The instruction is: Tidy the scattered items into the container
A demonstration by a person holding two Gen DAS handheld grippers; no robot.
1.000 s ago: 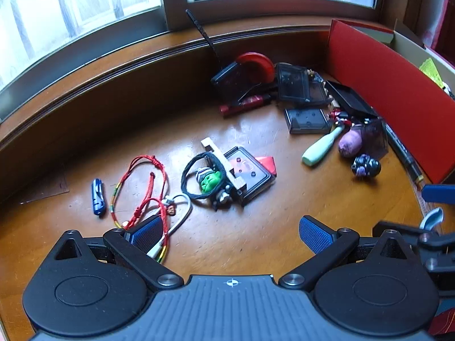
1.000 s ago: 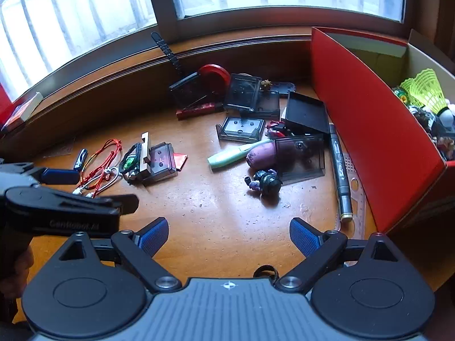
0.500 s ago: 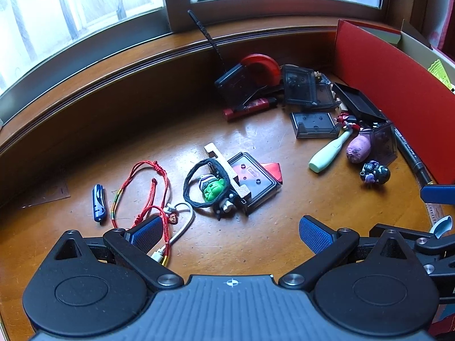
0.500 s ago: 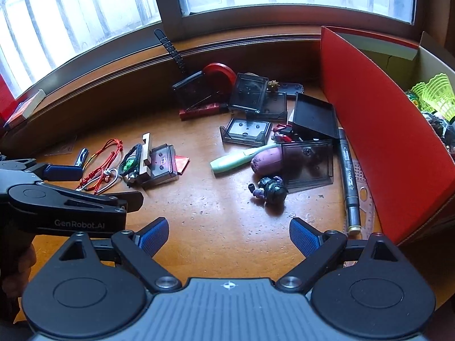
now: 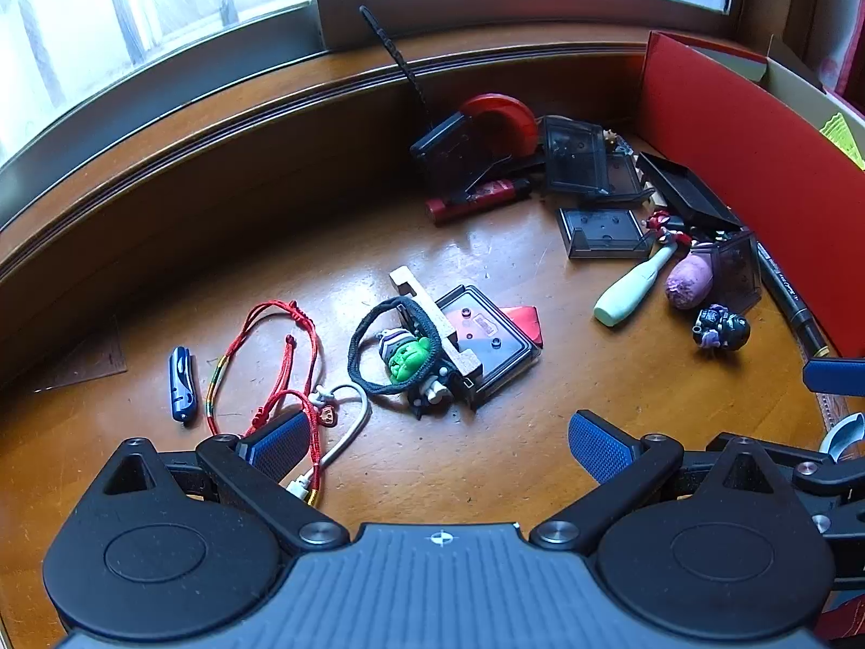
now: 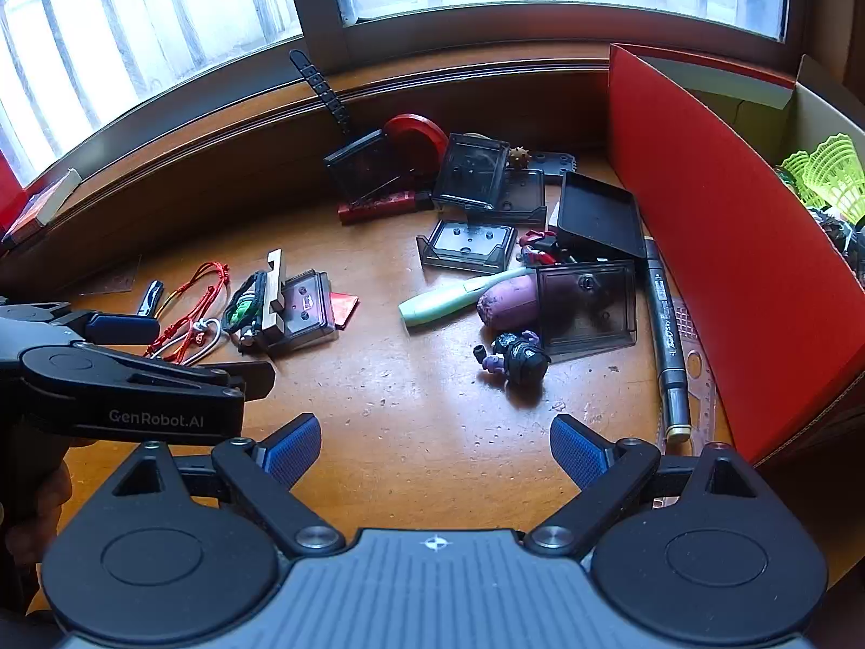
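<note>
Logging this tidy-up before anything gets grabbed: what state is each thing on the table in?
Left gripper: open, empty.
Right gripper: open, empty.
Red box: open, some items inside.
Marker: capped, lying beside the box.
Green brush: lying flat.
Dark figurine: tipped over.
Red cords: tangled with white cable.

Bracelets [image 5: 259,373] left of figurine [image 5: 408,359]; marker [image 6: 667,335] beside box [image 6: 724,227], right.
</note>
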